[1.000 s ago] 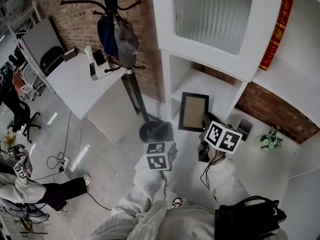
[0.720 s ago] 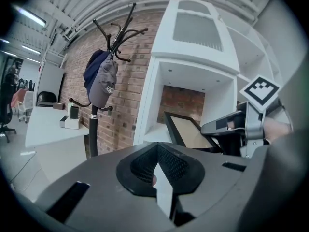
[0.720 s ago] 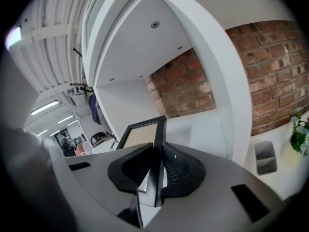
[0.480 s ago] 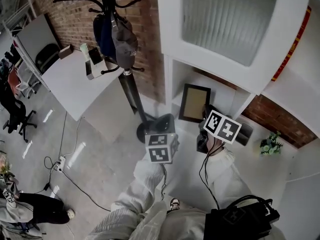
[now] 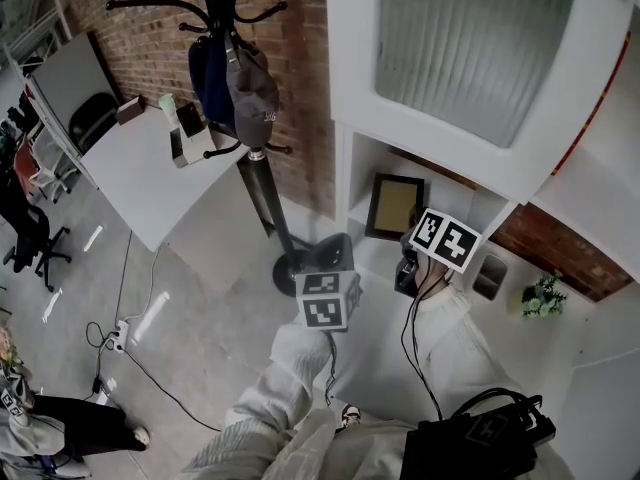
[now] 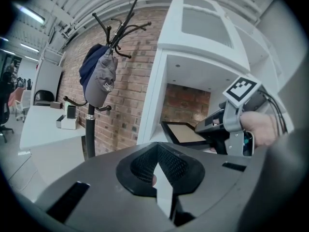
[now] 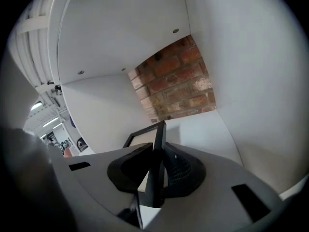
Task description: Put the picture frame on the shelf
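Head view, black picture frame (image 5: 394, 206), tan inset

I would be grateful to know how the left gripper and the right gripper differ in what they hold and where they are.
The right gripper is shut on the edge of the picture frame; the left gripper is closed on nothing. The right gripper reaches into the shelf compartment, while the left gripper hangs outside it, nearer the coat stand. Both have their jaws together.
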Demonstrator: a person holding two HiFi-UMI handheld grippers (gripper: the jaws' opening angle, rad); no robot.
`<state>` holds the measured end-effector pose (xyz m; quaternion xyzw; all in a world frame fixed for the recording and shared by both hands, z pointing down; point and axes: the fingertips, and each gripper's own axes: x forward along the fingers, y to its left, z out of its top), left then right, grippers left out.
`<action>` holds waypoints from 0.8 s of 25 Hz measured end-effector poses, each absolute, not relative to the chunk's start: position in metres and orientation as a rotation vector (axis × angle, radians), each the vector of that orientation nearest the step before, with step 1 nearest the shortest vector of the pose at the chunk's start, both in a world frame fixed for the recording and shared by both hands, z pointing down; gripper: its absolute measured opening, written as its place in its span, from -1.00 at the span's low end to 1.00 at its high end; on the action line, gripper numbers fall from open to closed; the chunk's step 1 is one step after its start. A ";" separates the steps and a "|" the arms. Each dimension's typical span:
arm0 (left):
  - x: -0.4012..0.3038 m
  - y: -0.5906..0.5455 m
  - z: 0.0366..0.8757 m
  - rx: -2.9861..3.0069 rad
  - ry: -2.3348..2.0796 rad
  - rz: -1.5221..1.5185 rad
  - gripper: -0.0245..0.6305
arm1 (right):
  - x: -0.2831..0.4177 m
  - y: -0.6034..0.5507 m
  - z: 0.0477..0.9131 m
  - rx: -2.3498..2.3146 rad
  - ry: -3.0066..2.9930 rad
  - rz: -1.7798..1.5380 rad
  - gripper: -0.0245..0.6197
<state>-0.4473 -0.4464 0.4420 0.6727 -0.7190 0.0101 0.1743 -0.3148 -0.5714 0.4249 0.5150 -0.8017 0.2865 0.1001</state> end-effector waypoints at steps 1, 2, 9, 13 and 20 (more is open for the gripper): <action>-0.448 -0.446 0.442 1.903 -2.036 0.028 -0.90 | -0.314 -0.572 0.425 1.533 -2.358 0.853 -0.69; -0.449 -0.446 0.443 1.898 -2.035 0.024 -0.90 | -0.314 -0.573 0.426 1.545 -2.343 0.860 -0.69; -0.448 -0.444 0.445 1.896 -2.021 -0.003 -0.90 | -0.303 -0.579 0.417 1.679 -2.314 0.741 -0.69; -0.446 -0.440 0.446 1.892 -2.015 -0.006 -0.90 | -0.300 -0.572 0.414 1.671 -2.328 0.679 -0.69; -0.437 -0.436 0.443 1.906 -2.012 -0.025 -0.90 | -0.296 -0.562 0.412 1.629 -2.336 0.640 -0.69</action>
